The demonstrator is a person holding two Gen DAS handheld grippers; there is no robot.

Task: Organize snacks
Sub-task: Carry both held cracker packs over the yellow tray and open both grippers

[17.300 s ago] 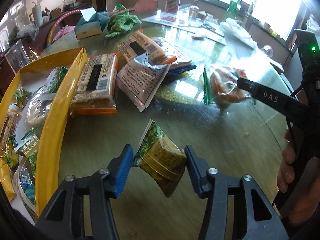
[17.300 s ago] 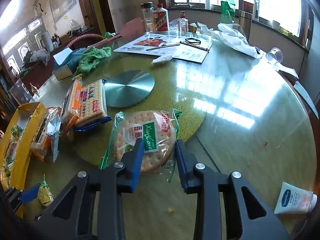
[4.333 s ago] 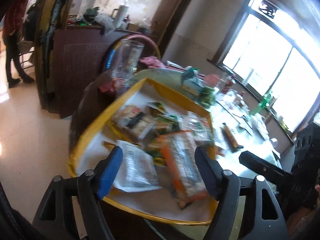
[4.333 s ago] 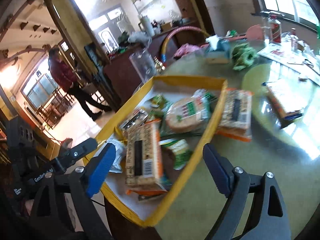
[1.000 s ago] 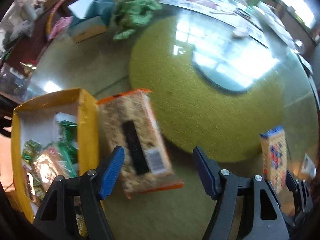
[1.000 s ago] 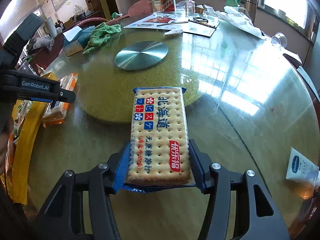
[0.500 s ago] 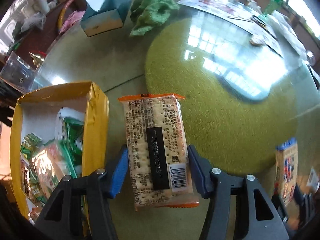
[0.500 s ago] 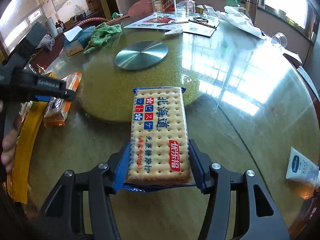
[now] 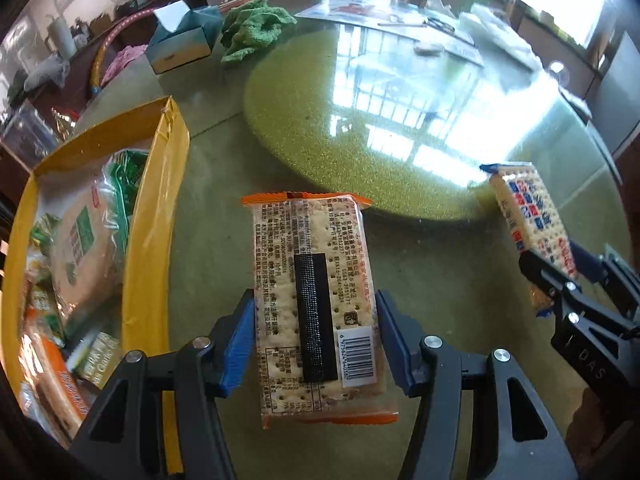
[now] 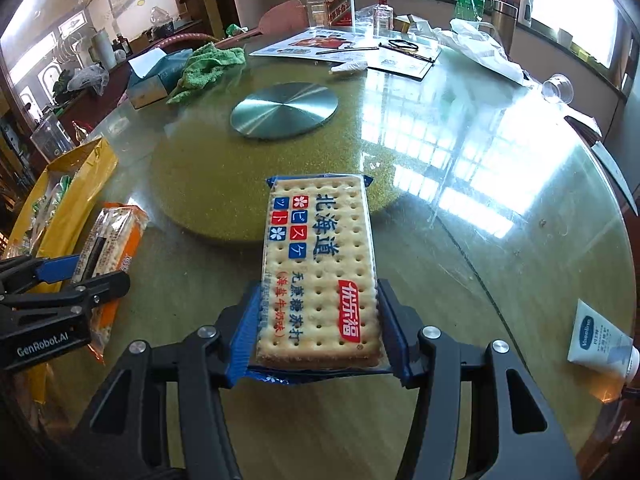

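My left gripper (image 9: 316,344) is shut on an orange-edged cracker pack (image 9: 316,300), label side up, held over the glass table just right of the yellow box (image 9: 156,216). The box holds several snack packs, among them a round biscuit pack (image 9: 80,252). My right gripper (image 10: 318,330) is shut on a blue-edged cracker pack (image 10: 318,264) held above the table. The right gripper and its pack also show in the left wrist view (image 9: 532,224). The left gripper and its pack show in the right wrist view (image 10: 108,248).
A green turntable (image 10: 280,160) with a round metal disc (image 10: 284,114) fills the table's middle. A tissue box (image 9: 180,42) and green cloth (image 9: 254,30) lie behind. Bottles (image 10: 338,0), papers and a plastic bag sit at the far side. A white tube (image 10: 600,340) lies at the right.
The left gripper has closed on the orange-edged cracker pack and holds it by the yellow box. The right gripper still holds the blue-edged pack, hardly moved.
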